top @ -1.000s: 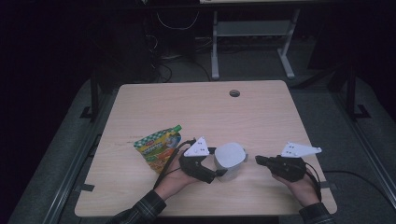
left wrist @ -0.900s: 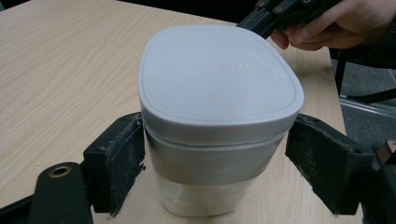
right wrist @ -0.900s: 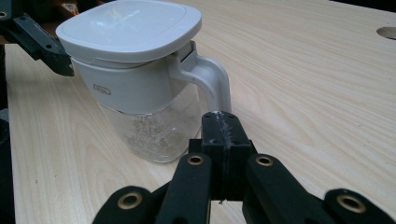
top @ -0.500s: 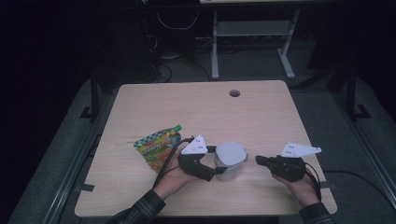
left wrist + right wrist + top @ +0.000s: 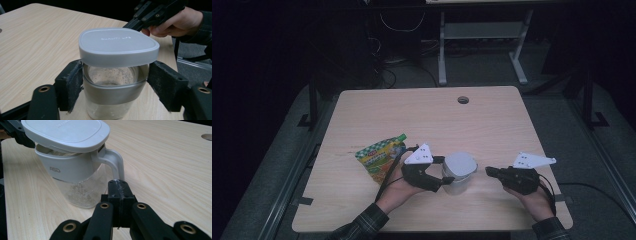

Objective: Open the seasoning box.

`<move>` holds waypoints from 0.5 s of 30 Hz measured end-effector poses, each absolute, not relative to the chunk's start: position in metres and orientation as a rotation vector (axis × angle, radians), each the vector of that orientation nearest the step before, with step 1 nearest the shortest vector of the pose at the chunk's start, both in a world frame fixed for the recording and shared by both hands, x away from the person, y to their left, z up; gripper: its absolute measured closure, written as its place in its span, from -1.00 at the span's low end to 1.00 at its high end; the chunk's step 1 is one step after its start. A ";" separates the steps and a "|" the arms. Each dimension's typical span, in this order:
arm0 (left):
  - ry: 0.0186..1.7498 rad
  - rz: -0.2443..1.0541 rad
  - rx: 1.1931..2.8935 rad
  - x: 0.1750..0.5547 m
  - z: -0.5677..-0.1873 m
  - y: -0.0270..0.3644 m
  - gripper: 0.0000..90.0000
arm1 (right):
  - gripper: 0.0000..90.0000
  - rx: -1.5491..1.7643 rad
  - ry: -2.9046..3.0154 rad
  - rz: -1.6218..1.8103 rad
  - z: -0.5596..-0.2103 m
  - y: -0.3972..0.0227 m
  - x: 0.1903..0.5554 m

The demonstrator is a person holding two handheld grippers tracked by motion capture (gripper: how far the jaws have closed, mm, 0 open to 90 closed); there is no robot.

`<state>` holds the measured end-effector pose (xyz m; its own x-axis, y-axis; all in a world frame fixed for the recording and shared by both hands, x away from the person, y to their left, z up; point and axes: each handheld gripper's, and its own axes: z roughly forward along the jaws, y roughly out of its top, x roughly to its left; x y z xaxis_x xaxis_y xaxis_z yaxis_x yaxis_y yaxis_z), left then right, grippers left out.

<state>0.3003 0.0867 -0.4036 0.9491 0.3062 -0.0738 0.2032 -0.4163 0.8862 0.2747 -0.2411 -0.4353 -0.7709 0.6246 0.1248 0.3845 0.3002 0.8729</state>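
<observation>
Left tool [image 5: 113, 82]: jaws either side of jug [image 5: 112, 75], just been closing, pads not yet pressing the glass. Jug upright on surface [image 5: 492, 125], lid [image 5: 117, 46] on. Right tool [image 5: 120, 187]: jaws together, empty, tip just beside the jug's handle [image 5: 115, 162].

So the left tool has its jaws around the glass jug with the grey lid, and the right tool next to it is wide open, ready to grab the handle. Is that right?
Not quite: the right tool is shut, its two jaws pressed together just short of the handle, as the right gripper view shows. The rest holds: the left tool has its jaws on either side of the glass jug under the grey lid, and they have just been closing.
</observation>
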 end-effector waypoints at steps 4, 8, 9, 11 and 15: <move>0.363 0.113 2.018 0.300 -0.403 0.087 -0.22 | 1.00 0.924 2.328 1.462 -0.435 -0.241 0.275; 0.374 0.099 2.009 0.301 -0.402 0.088 -0.07 | 1.00 0.924 2.329 1.462 -0.435 -0.241 0.275; 0.376 0.097 2.010 0.301 -0.402 0.088 -0.03 | 1.00 0.925 2.328 1.462 -0.435 -0.241 0.275; 0.376 0.093 2.011 0.301 -0.402 0.089 0.04 | 1.00 0.924 2.328 1.463 -0.435 -0.241 0.275; 0.380 0.090 2.012 0.301 -0.402 0.090 0.17 | 1.00 0.923 2.327 1.463 -0.435 -0.241 0.275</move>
